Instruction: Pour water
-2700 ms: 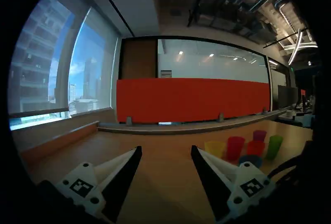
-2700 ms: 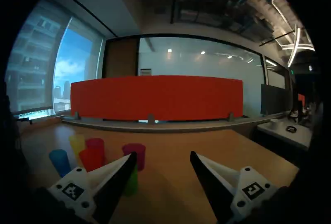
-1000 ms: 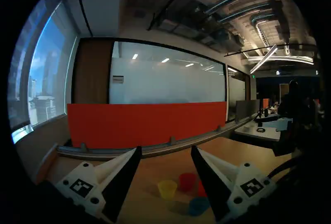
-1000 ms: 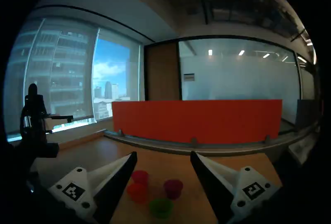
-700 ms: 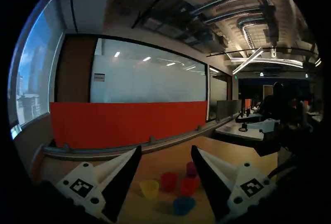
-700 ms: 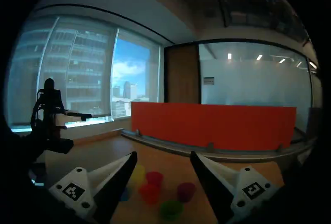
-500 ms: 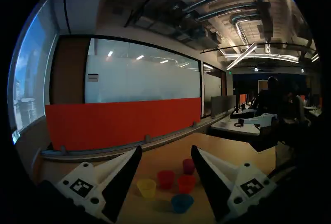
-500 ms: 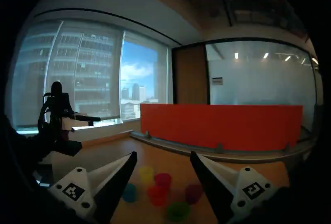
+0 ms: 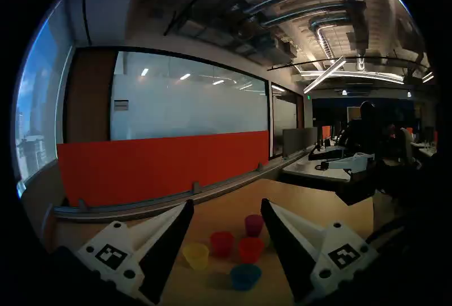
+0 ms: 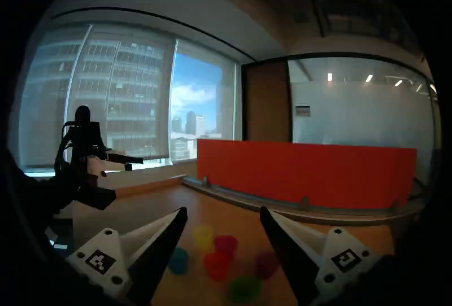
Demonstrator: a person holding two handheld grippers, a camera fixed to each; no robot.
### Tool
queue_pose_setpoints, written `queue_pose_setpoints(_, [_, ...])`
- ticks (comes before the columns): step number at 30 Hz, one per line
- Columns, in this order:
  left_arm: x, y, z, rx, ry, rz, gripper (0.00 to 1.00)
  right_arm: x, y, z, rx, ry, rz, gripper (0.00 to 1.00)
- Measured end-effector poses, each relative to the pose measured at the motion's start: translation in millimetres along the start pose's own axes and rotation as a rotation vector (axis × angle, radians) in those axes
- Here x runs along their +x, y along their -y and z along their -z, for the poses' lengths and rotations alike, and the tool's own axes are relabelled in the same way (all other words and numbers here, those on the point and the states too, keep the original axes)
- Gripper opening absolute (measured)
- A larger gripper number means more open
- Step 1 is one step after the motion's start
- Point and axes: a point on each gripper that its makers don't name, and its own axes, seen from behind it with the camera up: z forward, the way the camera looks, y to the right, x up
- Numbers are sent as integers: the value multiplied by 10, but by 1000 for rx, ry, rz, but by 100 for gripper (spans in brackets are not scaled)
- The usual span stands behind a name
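Several small coloured cups stand in a cluster on the wooden table. In the left gripper view, yellow, red, orange-red, purple and blue cups lie below and between my open left gripper. In the right gripper view the yellow, red, orange-red, purple, green and blue cups sit under my open right gripper. Both grippers hover above the cups with nothing between the fingers.
An orange partition runs along the table's far edge. Tall windows stand to one side. The other gripper and the dark arm holding it appear at the right and at the left. A second desk lies beyond.
Both grippers have risen and turned inward toward the cup cluster, which now sits between each pair of fingers. Both stay open and hold nothing.
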Motion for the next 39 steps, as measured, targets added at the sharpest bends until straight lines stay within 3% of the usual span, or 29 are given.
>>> queue_pose_setpoints(9, [-53,-70,-2,-31,28,-10,88,-70,-17,5,2,43,3,100])
queue_pose_setpoints(21, [-435,-107,-33,-92,141,3,88,-423,-43,47,16,210,31,100])
queue_pose_setpoints(39, [-881,-79,-133,-113,217,-13,88,-819,-180,47,2,301,46,100])
